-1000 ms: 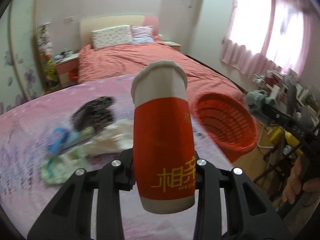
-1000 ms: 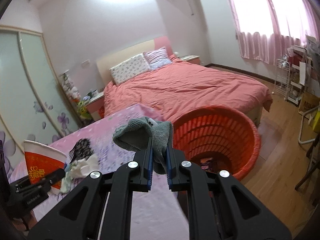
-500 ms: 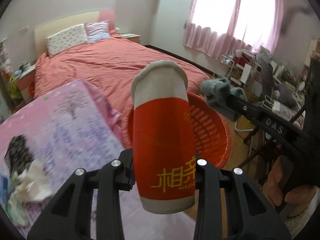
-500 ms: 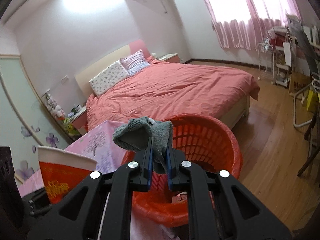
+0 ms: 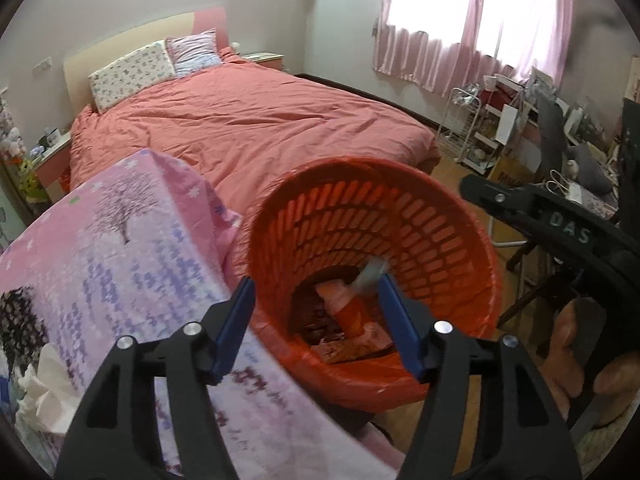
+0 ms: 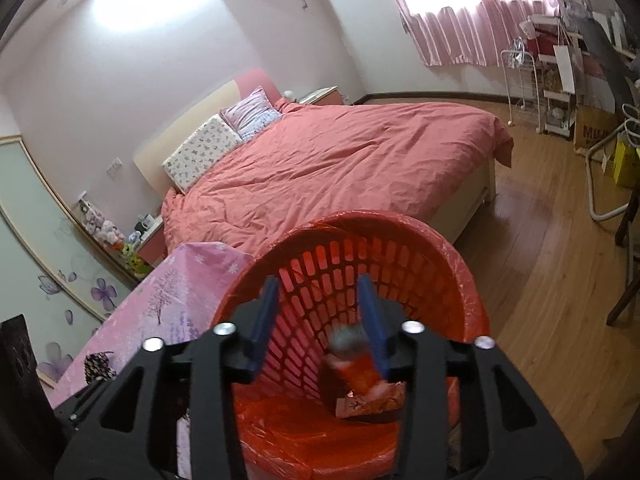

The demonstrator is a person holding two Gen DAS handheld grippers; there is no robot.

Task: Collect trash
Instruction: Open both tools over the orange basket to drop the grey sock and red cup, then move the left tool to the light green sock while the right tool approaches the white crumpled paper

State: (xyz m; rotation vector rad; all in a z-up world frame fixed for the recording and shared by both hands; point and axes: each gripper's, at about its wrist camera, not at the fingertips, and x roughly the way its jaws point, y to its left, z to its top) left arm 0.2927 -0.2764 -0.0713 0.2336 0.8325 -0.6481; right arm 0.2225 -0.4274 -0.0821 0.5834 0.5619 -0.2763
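Both items held a second ago are now released: the red paper cup (image 5: 354, 312) and the grey cloth wad (image 6: 348, 336) are seen blurred inside the red basket (image 5: 452, 240), above wrappers (image 5: 348, 348) at its bottom. The cup's long axis is tilted, its white end toward one o'clock. Nothing is held between the opening jaws of the left gripper (image 5: 316, 322) and right gripper (image 6: 320, 320).

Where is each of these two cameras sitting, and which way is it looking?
Left wrist: on the left hand-held gripper, looking down into the round red plastic basket; jaws opening, empty; a hand shows.
Right wrist: on the right hand-held gripper, over the same basket; jaws opening, empty.
Shared: basket, salmon-covered bed.
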